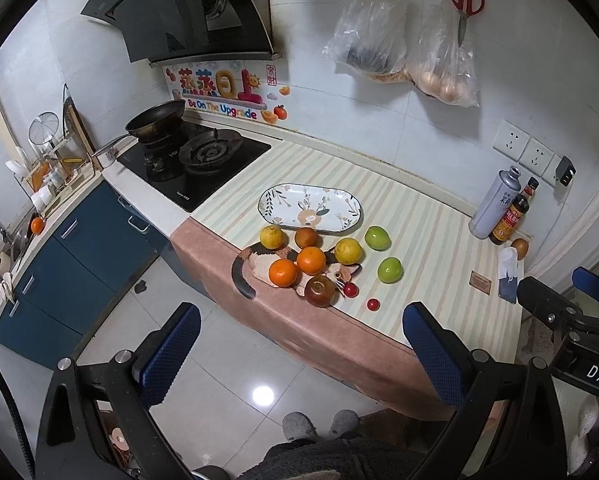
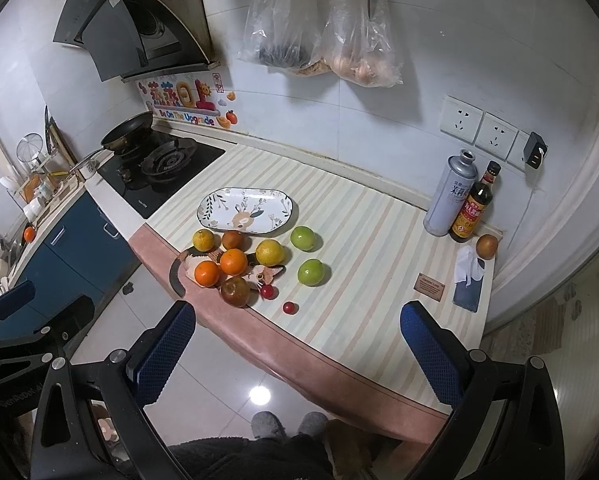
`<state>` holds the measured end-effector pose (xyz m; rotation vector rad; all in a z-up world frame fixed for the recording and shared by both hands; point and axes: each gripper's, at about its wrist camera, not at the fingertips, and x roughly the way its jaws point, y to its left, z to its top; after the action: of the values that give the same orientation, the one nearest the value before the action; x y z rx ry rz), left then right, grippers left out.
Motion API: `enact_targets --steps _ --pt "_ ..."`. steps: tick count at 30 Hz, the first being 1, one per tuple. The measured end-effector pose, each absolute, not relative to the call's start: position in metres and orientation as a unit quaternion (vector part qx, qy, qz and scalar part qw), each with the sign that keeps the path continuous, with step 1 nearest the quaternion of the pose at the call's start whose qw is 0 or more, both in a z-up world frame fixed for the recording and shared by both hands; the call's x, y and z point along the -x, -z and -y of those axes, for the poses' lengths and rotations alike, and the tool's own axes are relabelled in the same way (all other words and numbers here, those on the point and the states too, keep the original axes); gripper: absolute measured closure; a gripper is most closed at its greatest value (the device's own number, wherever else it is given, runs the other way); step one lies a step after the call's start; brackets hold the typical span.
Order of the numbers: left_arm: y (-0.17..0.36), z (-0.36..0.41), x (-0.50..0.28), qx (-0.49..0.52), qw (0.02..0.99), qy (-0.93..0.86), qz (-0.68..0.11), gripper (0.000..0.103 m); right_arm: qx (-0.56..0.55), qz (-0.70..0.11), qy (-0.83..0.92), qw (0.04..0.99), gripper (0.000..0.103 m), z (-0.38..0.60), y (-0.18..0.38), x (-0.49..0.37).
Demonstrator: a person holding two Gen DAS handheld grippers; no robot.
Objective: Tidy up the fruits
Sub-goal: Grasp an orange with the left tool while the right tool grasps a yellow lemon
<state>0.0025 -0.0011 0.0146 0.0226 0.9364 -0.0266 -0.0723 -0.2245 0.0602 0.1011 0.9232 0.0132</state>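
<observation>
An oval flowered plate (image 1: 309,208) (image 2: 247,210) lies empty on the striped counter. In front of it sit two oranges (image 1: 311,260) (image 2: 233,261), two yellow citrus (image 1: 348,251) (image 2: 269,252), two green fruits (image 1: 389,270) (image 2: 310,272), brownish-red fruits (image 1: 320,290) (image 2: 235,291) and two small red cherry-like fruits (image 1: 373,304) (image 2: 289,307). Some rest on a cat-shaped mat (image 1: 259,266) (image 2: 203,264). My left gripper (image 1: 299,354) and right gripper (image 2: 297,350) both hang open, well back from the counter edge, above the floor, holding nothing.
A gas hob (image 1: 195,160) with a pan (image 1: 155,120) stands left of the plate. A spray can (image 2: 451,192), sauce bottle (image 2: 473,208), another brown fruit (image 2: 486,246) and a phone (image 2: 468,290) line the counter's right end. Bags (image 2: 323,40) and scissors hang on the wall. Slippers (image 2: 287,424) show below.
</observation>
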Motion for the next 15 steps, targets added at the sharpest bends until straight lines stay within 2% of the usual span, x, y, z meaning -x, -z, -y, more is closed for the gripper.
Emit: enact_targets --steps 4,9,15 --pt "-0.010 -0.008 -0.016 -0.007 0.899 0.005 -0.438 0.000 -0.092 -0.435 -0.022 0.895 0.000 0.224 -0.053 0.064" --pt "0.012 -0.034 -0.050 -0.030 0.908 -0.045 -0.416 0.000 -0.141 -0.453 -0.024 0.880 0.000 0.218 -0.016 0.039" --pt "0.070 -0.072 -0.109 -0.048 0.884 -0.079 -0.458 0.000 -0.159 -0.486 -0.018 0.859 0.000 0.203 0.041 -0.009"
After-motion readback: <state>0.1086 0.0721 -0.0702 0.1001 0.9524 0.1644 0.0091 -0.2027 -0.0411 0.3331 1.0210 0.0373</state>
